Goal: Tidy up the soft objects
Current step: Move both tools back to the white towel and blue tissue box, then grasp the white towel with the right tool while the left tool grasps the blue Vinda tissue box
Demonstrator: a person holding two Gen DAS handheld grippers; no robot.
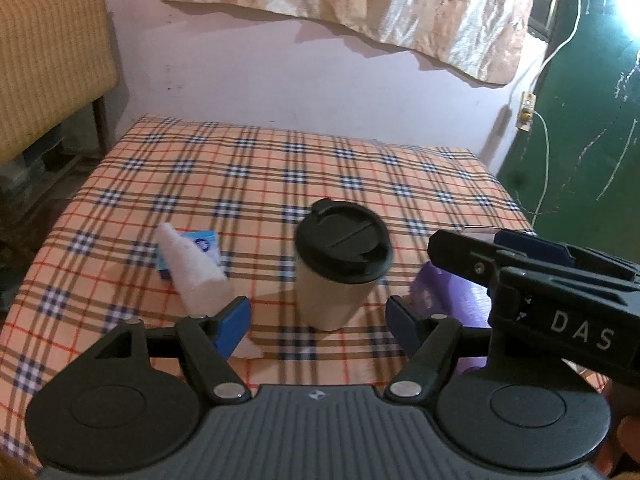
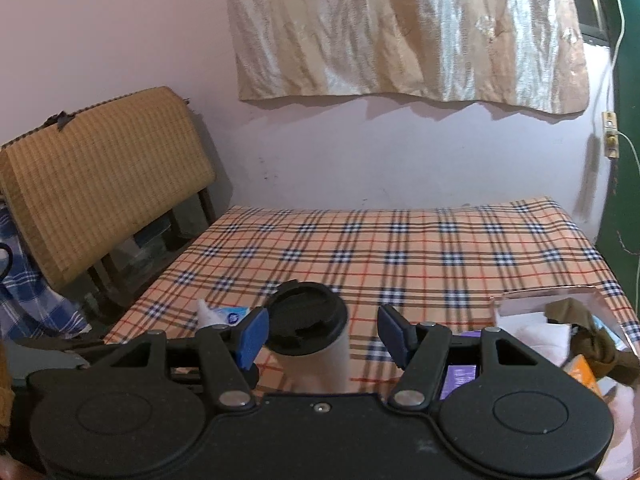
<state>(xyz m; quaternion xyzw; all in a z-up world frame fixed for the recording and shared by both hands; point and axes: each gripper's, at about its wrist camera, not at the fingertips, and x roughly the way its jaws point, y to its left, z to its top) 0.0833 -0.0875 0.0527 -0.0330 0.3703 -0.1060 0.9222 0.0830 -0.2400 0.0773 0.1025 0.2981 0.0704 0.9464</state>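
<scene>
A beige cup with a black lid [image 1: 340, 264] stands upright on the plaid cloth [image 1: 280, 168]. Left of it lie a white rolled cloth [image 1: 196, 276] and, beneath that, a blue-white packet [image 1: 200, 244]. A purple soft pack [image 1: 448, 296] lies right of the cup. My left gripper [image 1: 320, 326] is open just short of the cup, its pads touching nothing. In the right wrist view my right gripper [image 2: 323, 336] is also open, with the cup [image 2: 308, 344] standing beyond the gap between its blue pads. The right gripper's black frame [image 1: 560, 292] crosses the left wrist view at the right.
A shiny-walled box [image 2: 560, 300] at the right holds a brown cloth [image 2: 588, 336] and an orange item [image 2: 584, 372]. A chair with a woven cushion [image 2: 100, 184] stands left of the plaid surface. A pale wall lies behind, a green door [image 1: 580, 140] at the right.
</scene>
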